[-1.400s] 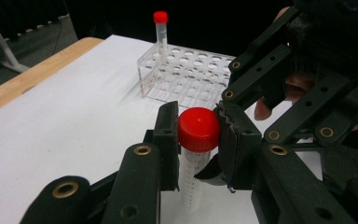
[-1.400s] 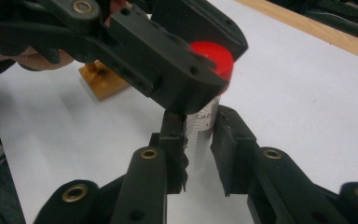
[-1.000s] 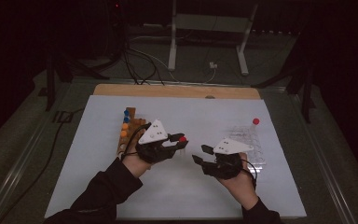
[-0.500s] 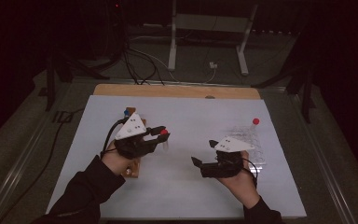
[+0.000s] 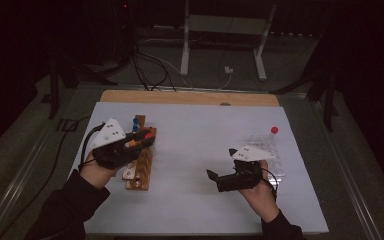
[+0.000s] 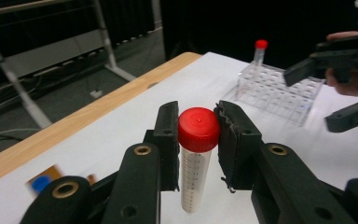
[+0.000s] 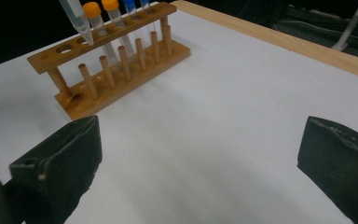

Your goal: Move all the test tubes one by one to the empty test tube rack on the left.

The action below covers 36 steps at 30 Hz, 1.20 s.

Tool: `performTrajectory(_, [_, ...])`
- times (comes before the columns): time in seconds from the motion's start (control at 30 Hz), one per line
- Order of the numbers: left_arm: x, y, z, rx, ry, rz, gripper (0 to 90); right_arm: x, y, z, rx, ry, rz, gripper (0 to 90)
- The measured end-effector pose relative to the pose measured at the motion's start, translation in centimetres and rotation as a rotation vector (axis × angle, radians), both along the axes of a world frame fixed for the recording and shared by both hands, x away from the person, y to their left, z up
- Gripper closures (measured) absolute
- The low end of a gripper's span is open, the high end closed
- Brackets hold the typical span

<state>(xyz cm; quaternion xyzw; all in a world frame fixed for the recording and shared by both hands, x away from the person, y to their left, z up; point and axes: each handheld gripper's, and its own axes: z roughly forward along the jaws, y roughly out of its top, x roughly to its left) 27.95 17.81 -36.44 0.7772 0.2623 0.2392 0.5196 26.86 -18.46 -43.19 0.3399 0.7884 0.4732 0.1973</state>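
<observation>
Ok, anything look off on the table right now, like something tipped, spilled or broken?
Nothing stands out. The red-capped tube sits squarely between the left gripper pads, the wooden rack stands level with its tubes in their holes, the clear rack is upright, and the right gripper is open and empty. No spill shows.

My left gripper (image 5: 142, 141) sits out ahead of my left hand (image 5: 96, 170), its black jaws clamped tight on what they hold (pads pressed in from both sides). My right gripper (image 5: 215, 179) points left from my right hand (image 5: 260, 192); its jaws have just been opening and now gape wide with nothing between them.
</observation>
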Motion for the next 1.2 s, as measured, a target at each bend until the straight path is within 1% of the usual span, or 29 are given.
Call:
performTrajectory(0.2, [0.0, 2.3, -0.4, -0.014, 0.0, 0.07, 71.8, -0.1, 0.1, 0.1, 0.0, -0.005, 0.011, 0.0])
performTrajectory(0.23, [0.0, 2.6, -0.5, -0.007, -0.004, 0.081, 71.8, -0.1, 0.1, 0.1, 0.001, -0.003, 0.013, 0.0])
performTrajectory(0.27, [0.0, 2.8, -0.7, -0.002, -0.005, 0.092, 71.8, -0.1, 0.1, 0.1, -0.003, -0.007, 0.012, 0.0])
performTrajectory(0.43, [0.2, 4.0, -2.0, -0.012, 0.002, 0.137, 71.8, -0.2, -0.1, 0.1, 0.004, -0.011, 0.009, 0.0])
performTrajectory(0.5, [0.5, 4.3, -2.6, -0.014, 0.017, 0.149, 71.8, -0.1, 0.0, 0.1, -0.001, -0.013, 0.007, 0.0])
performTrajectory(0.63, [0.9, 4.6, -4.0, -0.019, 0.036, 0.165, 71.8, -0.2, 0.1, 0.0, -0.015, -0.011, 0.02, 0.0])
performTrajectory(0.8, [1.3, 4.7, -5.6, -0.017, 0.07, 0.173, 71.8, -0.2, 0.2, -0.1, -0.015, -0.008, 0.023, 0.0])
performTrajectory(0.93, [1.5, 4.8, -6.8, -0.027, 0.092, 0.18, 71.7, -0.1, 0.1, -0.1, -0.013, -0.002, 0.021, 0.0])
performTrajectory(1.0, [1.5, 4.7, -7.3, -0.02, 0.103, 0.181, 71.7, -0.1, 0.1, -0.1, -0.012, -0.003, 0.023, 0.0])
performTrajectory(1.07, [1.6, 4.7, -7.7, -0.021, 0.116, 0.179, 71.7, -0.1, 0.1, 0.0, -0.011, -0.006, 0.023, 0.0])
performTrajectory(1.2, [1.6, 4.5, -8.3, -0.003, 0.126, 0.182, 71.7, -0.1, 0.0, 0.0, -0.003, -0.006, 0.021, 0.0])
